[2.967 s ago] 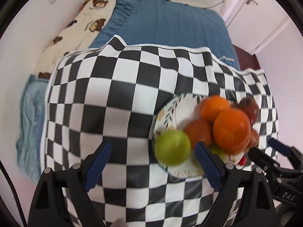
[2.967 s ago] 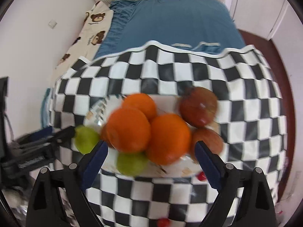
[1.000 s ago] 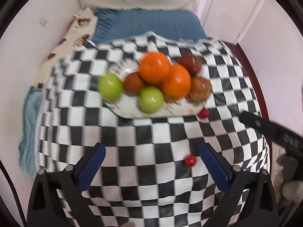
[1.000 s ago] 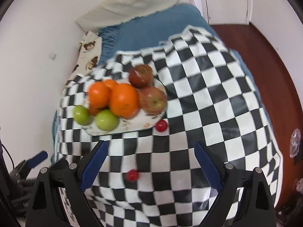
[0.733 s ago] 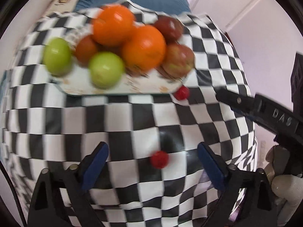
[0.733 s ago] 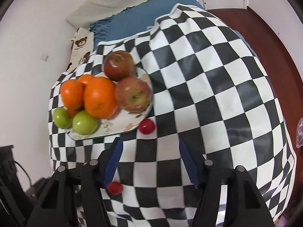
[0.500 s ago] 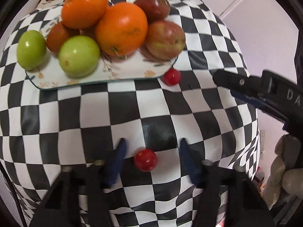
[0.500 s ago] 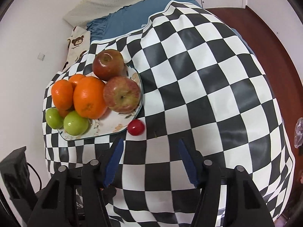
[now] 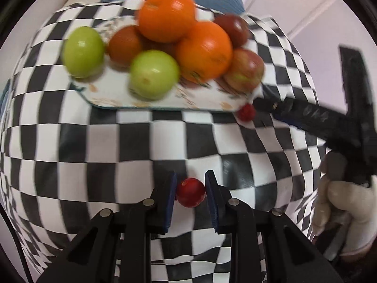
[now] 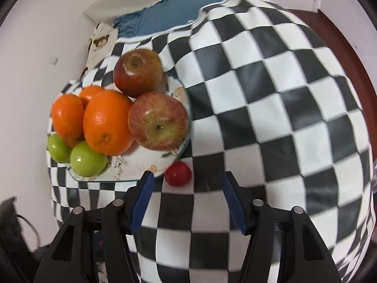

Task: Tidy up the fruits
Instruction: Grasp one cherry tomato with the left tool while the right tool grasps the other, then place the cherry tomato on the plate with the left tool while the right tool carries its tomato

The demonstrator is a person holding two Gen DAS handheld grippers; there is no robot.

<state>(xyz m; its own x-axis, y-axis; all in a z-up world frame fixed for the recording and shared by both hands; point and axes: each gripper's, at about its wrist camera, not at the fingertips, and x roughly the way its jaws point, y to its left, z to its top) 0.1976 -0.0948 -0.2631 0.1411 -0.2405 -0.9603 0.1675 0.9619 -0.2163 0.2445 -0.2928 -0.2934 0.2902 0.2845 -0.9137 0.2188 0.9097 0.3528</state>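
Note:
A floral plate on the checkered tablecloth holds oranges, green fruits and apples. My left gripper is shut on a small red fruit that rests on the cloth in front of the plate. In the right wrist view the plate sits at the left. A second small red fruit lies against its near rim. My right gripper straddles that fruit with its jaws closing, and the pads stand apart from it. The same gripper reaches in from the right in the left wrist view.
A gloved hand holds the right gripper at the table's right side. Beyond the table are a blue bed and a bear-print cloth. A white wall runs on the left; brown floor lies past the right edge.
Both grippers have come down close to the cloth. The left jaws went from wide apart to shut on the near red fruit. The right jaws have narrowed around the red fruit by the plate.

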